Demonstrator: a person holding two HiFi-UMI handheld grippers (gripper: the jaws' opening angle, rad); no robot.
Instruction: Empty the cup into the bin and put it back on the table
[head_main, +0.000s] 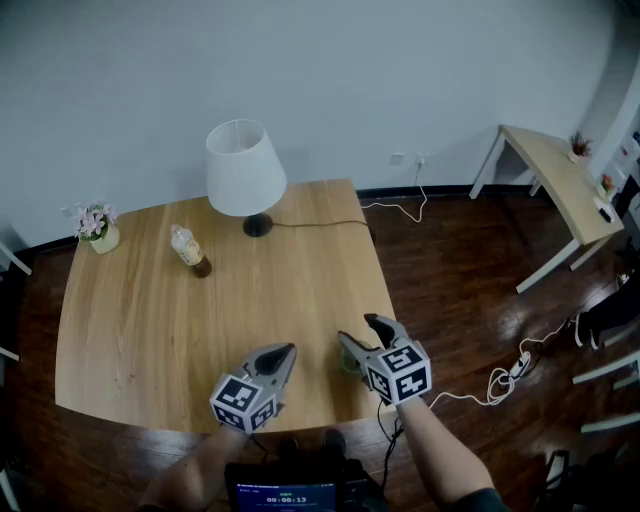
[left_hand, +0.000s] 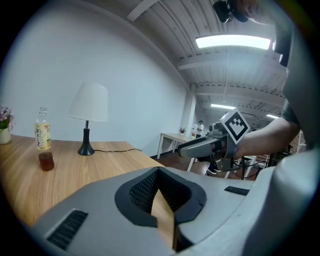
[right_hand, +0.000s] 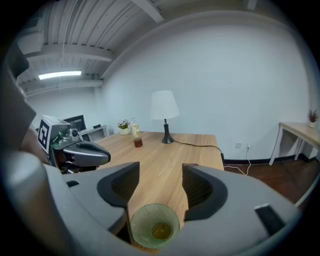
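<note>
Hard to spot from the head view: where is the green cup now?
In the right gripper view the green cup stands at the table's near right corner, between the right gripper's open jaws.

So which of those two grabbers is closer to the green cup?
Right. The right gripper has the green cup between its open jaws; the left gripper sits off to the cup's left, jaws together.

surface (head_main: 150, 320): wooden | far side: lamp (head_main: 246, 170), flower pot (head_main: 97, 228), bottle (head_main: 184, 243), brown glass (head_main: 202, 267) | near edge: green cup (right_hand: 153, 226)
</note>
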